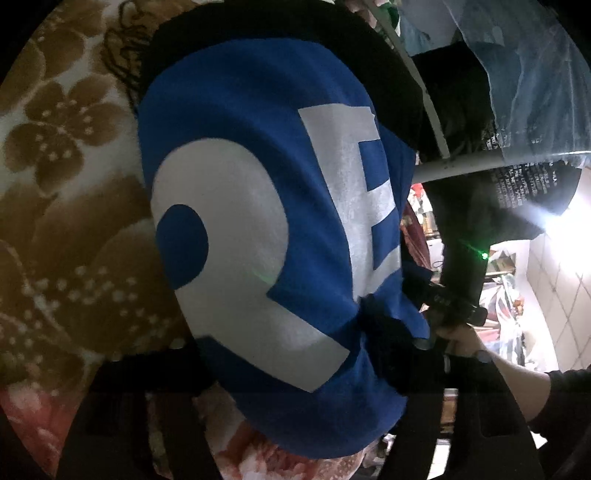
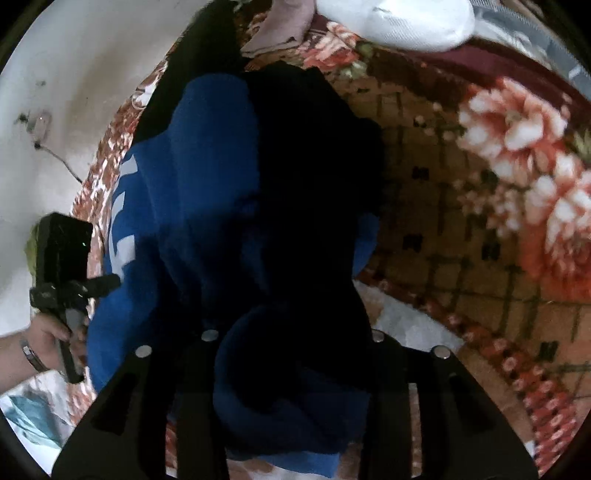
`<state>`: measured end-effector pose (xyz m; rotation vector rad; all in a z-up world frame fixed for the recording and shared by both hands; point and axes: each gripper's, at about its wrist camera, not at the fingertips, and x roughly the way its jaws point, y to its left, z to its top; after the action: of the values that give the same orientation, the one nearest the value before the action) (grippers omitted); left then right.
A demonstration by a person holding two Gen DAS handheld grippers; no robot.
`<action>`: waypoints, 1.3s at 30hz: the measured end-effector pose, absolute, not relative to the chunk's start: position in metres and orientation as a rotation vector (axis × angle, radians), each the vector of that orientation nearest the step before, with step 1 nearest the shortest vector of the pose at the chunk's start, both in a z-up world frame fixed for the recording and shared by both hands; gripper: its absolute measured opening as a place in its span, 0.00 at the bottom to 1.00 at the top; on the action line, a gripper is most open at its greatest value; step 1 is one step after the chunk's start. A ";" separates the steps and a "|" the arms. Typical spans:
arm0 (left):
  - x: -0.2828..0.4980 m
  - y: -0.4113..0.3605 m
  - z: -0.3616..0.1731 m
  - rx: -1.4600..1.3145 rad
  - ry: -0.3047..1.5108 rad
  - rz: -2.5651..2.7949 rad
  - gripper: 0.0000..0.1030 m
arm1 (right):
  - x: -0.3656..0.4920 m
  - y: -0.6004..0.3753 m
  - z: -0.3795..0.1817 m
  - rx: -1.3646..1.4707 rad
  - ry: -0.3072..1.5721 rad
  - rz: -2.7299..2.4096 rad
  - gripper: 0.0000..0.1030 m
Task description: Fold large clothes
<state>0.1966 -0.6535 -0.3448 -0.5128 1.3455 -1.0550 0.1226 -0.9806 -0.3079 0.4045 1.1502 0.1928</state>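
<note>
Shirt [image 1: 258, 221]: blue with white print, lying on the floral blanket [image 1: 66, 155], partly over a black garment [image 1: 266, 26].
Done: looks doubled over at least once; bunched blue cloth sits near the right gripper.
Left: likely smoothing and a further fold, judging by the lumpy edge.
Left gripper [image 1: 295, 417]: jaws wide, cloth between them, contact unclear.
Right gripper [image 2: 291, 369]: jaws partly apart around bunched cloth; cannot tell whether it grips.
</note>
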 end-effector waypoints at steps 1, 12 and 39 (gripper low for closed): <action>0.198 -0.654 -0.341 -0.500 1.355 -1.044 0.85 | 0.119 -0.981 -0.305 0.384 1.148 0.179 0.57; 0.156 -0.653 -0.233 0.355 1.171 -0.777 0.95 | 0.069 -0.993 -0.217 0.247 1.103 -0.079 0.65; 0.098 -0.760 -0.265 0.527 1.130 -0.672 0.95 | 0.041 -0.949 -0.285 0.093 1.280 -0.084 0.73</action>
<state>0.0976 -0.7596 -0.2649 0.5274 1.1301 -0.6716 0.0408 -0.9489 -0.2846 0.0933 1.2800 -0.0836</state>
